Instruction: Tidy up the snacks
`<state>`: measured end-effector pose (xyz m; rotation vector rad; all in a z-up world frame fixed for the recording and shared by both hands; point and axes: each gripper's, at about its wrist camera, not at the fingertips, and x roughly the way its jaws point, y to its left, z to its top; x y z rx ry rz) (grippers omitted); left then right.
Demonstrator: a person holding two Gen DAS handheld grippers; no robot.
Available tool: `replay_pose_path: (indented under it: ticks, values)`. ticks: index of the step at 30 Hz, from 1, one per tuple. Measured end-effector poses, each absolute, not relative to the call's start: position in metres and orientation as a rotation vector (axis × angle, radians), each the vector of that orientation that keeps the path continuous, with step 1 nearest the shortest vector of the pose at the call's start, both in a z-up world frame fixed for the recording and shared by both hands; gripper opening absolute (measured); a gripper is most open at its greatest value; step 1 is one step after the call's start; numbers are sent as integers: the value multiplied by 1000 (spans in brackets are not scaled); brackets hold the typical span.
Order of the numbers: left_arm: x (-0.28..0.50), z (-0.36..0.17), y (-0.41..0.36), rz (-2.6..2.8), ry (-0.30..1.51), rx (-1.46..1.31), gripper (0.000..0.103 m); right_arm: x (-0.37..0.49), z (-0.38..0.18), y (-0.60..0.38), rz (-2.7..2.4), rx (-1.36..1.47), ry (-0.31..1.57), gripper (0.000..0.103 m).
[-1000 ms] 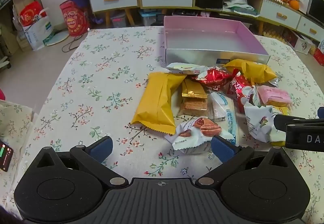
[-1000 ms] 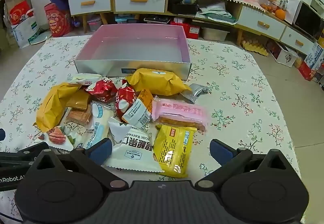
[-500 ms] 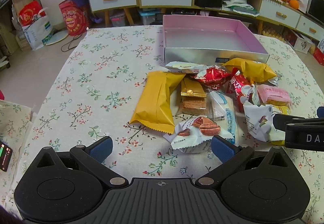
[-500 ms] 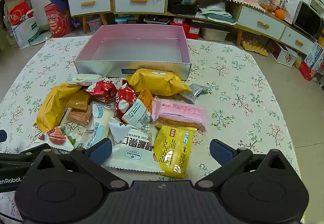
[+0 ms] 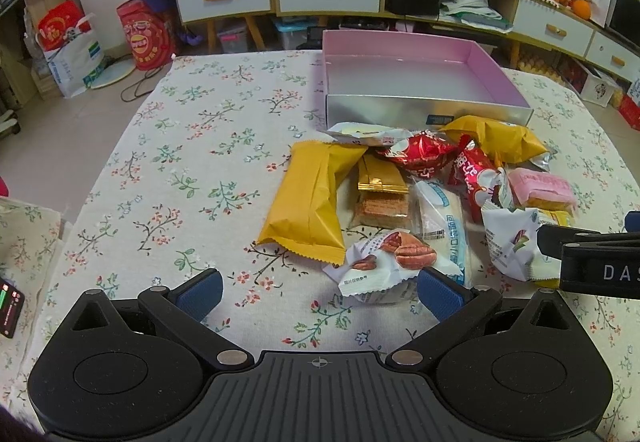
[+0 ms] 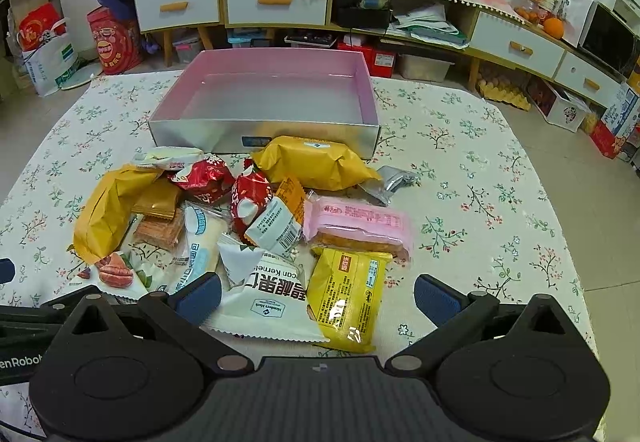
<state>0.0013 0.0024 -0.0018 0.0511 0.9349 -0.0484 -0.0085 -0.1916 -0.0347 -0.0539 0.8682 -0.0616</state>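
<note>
A pile of wrapped snacks lies on the floral tablecloth in front of an empty pink-lined silver box (image 5: pixel 424 110) (image 6: pixel 264 134). The pile holds a long yellow pack (image 5: pixel 312 202), a white pecan pack (image 5: pixel 380 266), red packs (image 5: pixel 420 154), a pink pack (image 6: pixel 356 222), a yellow pack (image 6: pixel 348 298) and a white pecan-kernel pack (image 6: pixel 264 302). My left gripper (image 5: pixel 318 292) is open and empty, just short of the white pecan pack. My right gripper (image 6: pixel 316 298) is open, its fingers either side of the white and yellow packs nearest me.
The right gripper's body (image 5: pixel 592 262) shows at the right edge of the left wrist view. A phone (image 5: pixel 10 306) lies at the far left. Cabinets with drawers (image 6: pixel 276 0) and floor clutter stand beyond the table.
Both grippers have crept slightly forward toward the pile. Nothing was grasped or moved.
</note>
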Motion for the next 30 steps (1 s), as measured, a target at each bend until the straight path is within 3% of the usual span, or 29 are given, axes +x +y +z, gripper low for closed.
replay_pose_path:
  ticks: [30]
  values:
    - [2, 1, 3, -52, 930, 49, 103, -9, -34, -190, -60, -57, 866, 78]
